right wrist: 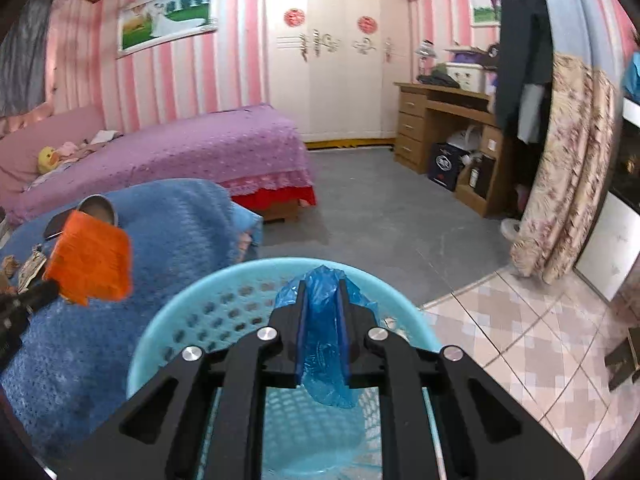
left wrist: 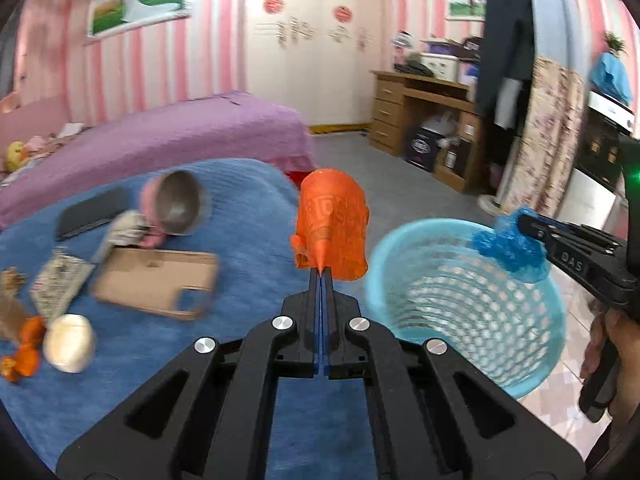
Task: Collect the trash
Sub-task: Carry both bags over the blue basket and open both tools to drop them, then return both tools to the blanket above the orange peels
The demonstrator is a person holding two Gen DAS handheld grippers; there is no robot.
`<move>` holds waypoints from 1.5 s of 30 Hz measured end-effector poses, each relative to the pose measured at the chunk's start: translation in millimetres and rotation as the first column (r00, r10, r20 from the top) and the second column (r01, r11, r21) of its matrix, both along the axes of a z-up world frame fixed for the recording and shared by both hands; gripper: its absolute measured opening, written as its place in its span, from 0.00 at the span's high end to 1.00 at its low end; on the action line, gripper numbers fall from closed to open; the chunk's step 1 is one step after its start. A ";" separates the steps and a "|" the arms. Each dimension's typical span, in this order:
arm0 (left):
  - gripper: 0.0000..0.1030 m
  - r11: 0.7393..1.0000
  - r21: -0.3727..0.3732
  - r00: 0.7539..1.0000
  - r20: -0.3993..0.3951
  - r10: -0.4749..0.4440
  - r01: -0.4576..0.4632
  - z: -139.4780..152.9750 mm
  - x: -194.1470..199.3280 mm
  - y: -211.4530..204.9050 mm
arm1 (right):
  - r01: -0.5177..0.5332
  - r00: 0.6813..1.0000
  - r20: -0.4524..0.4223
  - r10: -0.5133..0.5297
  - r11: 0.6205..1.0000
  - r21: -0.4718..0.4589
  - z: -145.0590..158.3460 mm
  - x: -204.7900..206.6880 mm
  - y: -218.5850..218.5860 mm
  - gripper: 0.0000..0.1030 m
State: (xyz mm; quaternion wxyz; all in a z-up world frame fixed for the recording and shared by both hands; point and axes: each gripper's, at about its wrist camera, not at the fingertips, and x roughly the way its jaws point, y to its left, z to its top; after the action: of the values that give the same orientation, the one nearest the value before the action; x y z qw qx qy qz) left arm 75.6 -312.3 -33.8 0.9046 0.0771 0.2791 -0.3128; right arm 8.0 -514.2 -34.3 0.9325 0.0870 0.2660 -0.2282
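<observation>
My left gripper (left wrist: pixel 321 270) is shut on an orange plastic wrapper (left wrist: pixel 334 224) and holds it above the blue blanket, just left of the light-blue perforated basket (left wrist: pixel 472 320). The wrapper also shows in the right wrist view (right wrist: pixel 92 262). My right gripper (right wrist: pixel 322 286) is shut on a crumpled blue plastic bag (right wrist: pixel 324 340) over the basket's (right wrist: pixel 188 312) opening. In the left wrist view the right gripper (left wrist: pixel 524 226) holds the blue bag (left wrist: pixel 510 248) at the basket's far right rim.
On the blue blanket (left wrist: pixel 240 208) lie a cardboard piece (left wrist: pixel 156 282), a metal bowl (left wrist: pixel 178 206), a dark phone (left wrist: pixel 90 212), printed paper scraps (left wrist: pixel 60 280), a cream ball (left wrist: pixel 70 342) and orange scraps (left wrist: pixel 24 352). A purple bed (right wrist: pixel 180 148) and wooden desk (right wrist: pixel 448 128) stand behind.
</observation>
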 end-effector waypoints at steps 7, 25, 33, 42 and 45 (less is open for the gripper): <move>1.00 0.993 0.040 0.994 -0.037 -0.107 0.108 -21.4 -7.9 -64.9 | 0.027 1.000 0.008 -0.028 0.999 0.023 -5.3 -6.1 -19.0 0.87; 0.07 0.995 0.052 0.994 0.066 0.085 -0.089 2.0 23.7 -5.4 | 0.041 0.999 -0.012 -0.040 0.999 0.032 -13.7 -0.6 -18.1 0.79; 0.05 0.984 0.048 0.981 0.100 0.165 -0.171 21.3 26.9 46.9 | 0.080 0.997 -0.004 -0.080 0.997 -0.017 -7.3 5.7 4.0 0.16; 0.05 0.947 0.049 0.944 0.108 0.312 -0.318 36.2 36.1 148.3 | 0.083 0.994 0.071 -0.082 0.996 -0.013 21.7 8.2 54.1 0.04; 0.05 0.929 0.040 0.927 0.091 0.364 -0.368 34.8 39.2 185.4 | 0.048 0.996 0.071 -0.046 0.999 -0.024 26.9 19.3 78.8 0.04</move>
State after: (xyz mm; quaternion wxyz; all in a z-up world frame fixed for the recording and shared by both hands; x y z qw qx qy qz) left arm 114.8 -126.9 0.9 0.9552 0.0619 0.2599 -0.1270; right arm 27.2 -435.4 -7.4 0.9367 0.0890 0.2281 -0.2502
